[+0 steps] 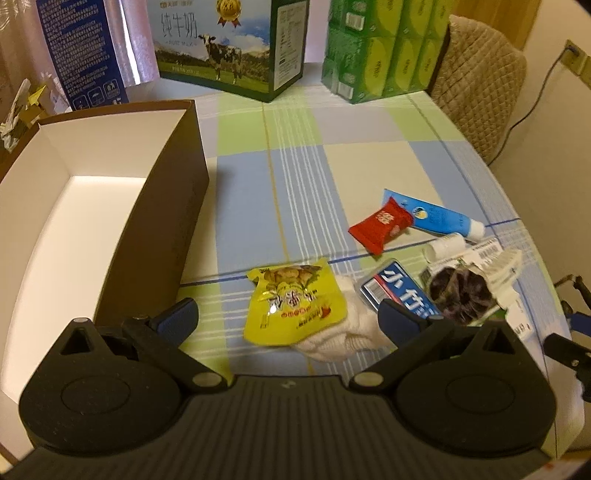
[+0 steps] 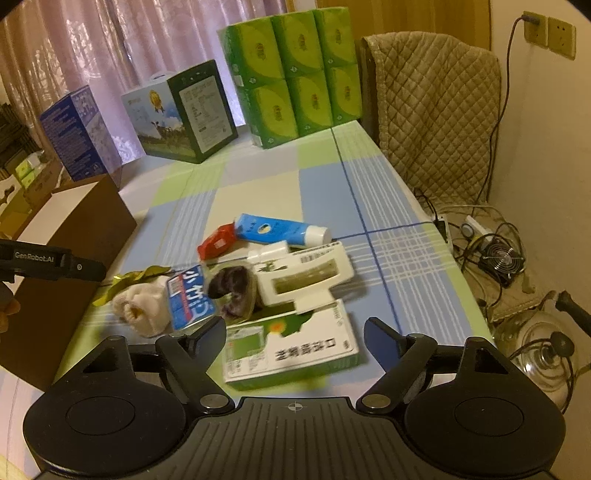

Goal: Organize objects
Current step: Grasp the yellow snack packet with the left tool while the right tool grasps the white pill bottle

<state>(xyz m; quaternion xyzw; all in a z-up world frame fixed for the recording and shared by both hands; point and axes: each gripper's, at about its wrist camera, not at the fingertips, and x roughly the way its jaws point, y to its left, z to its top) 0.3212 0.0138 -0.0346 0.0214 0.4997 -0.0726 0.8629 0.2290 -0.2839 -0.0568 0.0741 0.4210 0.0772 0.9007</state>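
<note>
Both claws gape empty; left claw (image 1: 286, 314) above the yellow packet (image 1: 293, 304) probably snags the sock (image 1: 343, 332) beneath, beside the box (image 1: 110, 206).

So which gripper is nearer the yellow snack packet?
Left. The left gripper is open right over the yellow snack packet; the right gripper is off at the green box.

Rear of worktop (image 2: 388, 206): milk carton (image 1: 229, 48), green tissue packs (image 2: 295, 74), blue box (image 2: 75, 134). Beside it: quilted chair cover (image 2: 436, 107), wall sockets (image 2: 550, 33), floor cables (image 2: 480, 236).
</note>
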